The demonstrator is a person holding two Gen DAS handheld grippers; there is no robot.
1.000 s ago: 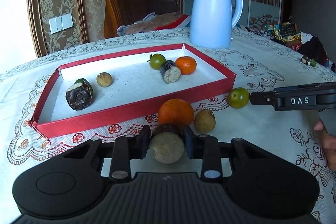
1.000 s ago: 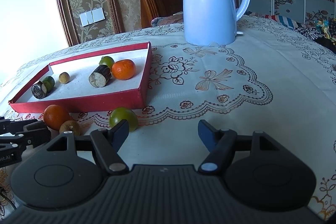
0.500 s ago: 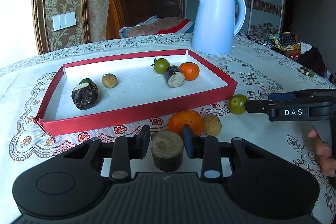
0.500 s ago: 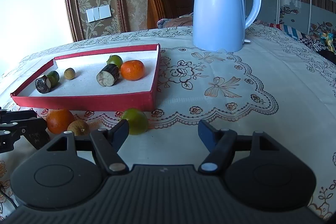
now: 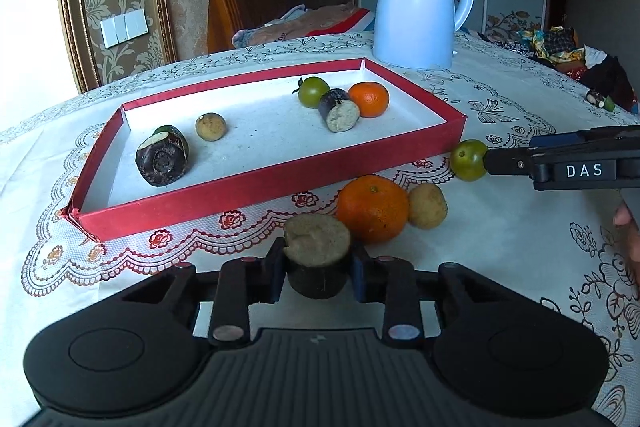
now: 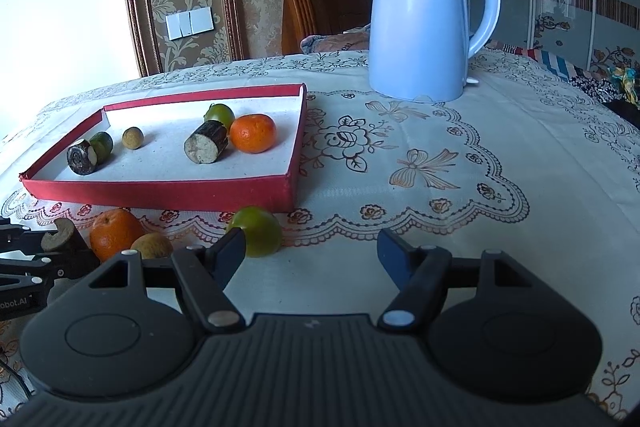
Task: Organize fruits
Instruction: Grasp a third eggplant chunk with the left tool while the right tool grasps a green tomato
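**Left wrist view: cane piece clamped, green fruit at the right tongs**

Left wrist camera is showing the left gripper (image 5: 318,269) pinching a short dark cane piece (image 5: 317,261) between its two fingers, pale cut end facing up, lifted above the lace tablecloth (image 5: 500,247). Just beyond it, toward 1 o'clock, an orange (image 5: 372,209) is sitting on the cloth with a small tan fruit (image 5: 427,206) touching its right side. Farther toward 2 o'clock, a green fruit (image 5: 469,160) is lying just outside the near right corner of the red tray (image 5: 256,189), and the tip of the right gripper (image 5: 560,163) is reaching in from 3 o'clock right up to it.

Right wrist camera is showing the right gripper (image 6: 310,247) with its fingers standing wide apart, holding nothing; the green fruit (image 6: 256,231) is sitting right at the left finger (image 6: 230,251), at 11 o'clock, outside the gap.

Inside the tray, toward 12 o'clock in the left view, a green fruit, a cane piece and an orange are clustering near the far right end, while another cane piece, a green fruit behind it and a small tan fruit are sitting at the left end. A pale blue kettle (image 5: 420,3) is standing upright beyond the tray at 1 o'clock.
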